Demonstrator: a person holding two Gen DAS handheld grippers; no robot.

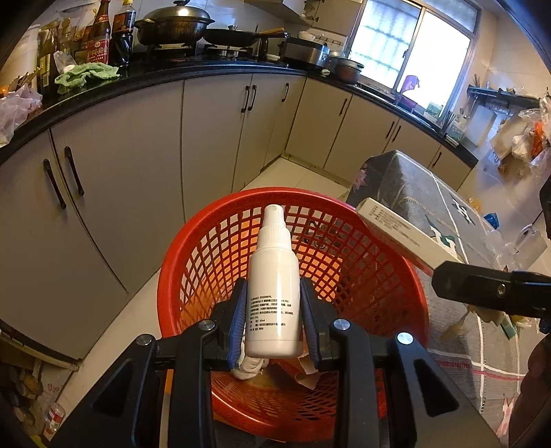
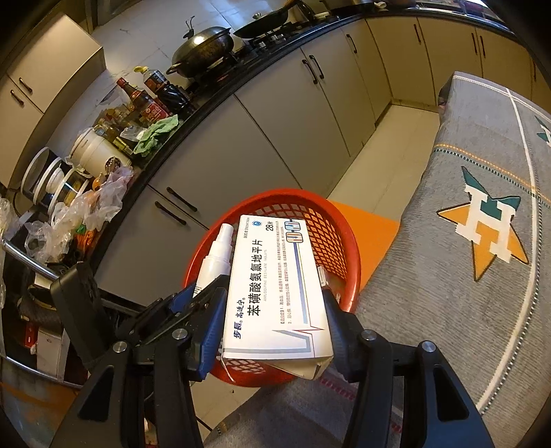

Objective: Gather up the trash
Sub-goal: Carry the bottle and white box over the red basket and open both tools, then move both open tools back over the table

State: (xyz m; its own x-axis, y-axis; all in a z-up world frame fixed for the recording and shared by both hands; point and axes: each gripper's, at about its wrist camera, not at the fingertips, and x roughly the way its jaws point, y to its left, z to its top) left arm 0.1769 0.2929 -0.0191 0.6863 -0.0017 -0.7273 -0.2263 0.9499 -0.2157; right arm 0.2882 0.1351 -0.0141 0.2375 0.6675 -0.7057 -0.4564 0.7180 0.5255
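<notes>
While both items hang over the basket (image 1: pixel 389 275), neither is dropped — left gripper (image 1: pixel 274 322) jaws pinch the bottle (image 1: pixel 273 286), right gripper (image 2: pixel 275 322) jaws clamp the box (image 2: pixel 275 286). Some scraps (image 1: pixel 303 374) already lie inside; release remains.

Along the black countertop (image 1: pixel 179 74) at the upper left stand sauce bottles (image 1: pixel 103 38), a crumpled green cloth (image 1: pixel 86 75) and a lidded wok (image 1: pixel 174 26) on the stove. At right, a grey patterned tablecloth (image 2: pixel 482 206) covers a table beneath a bright window (image 1: pixel 409 44).
</notes>
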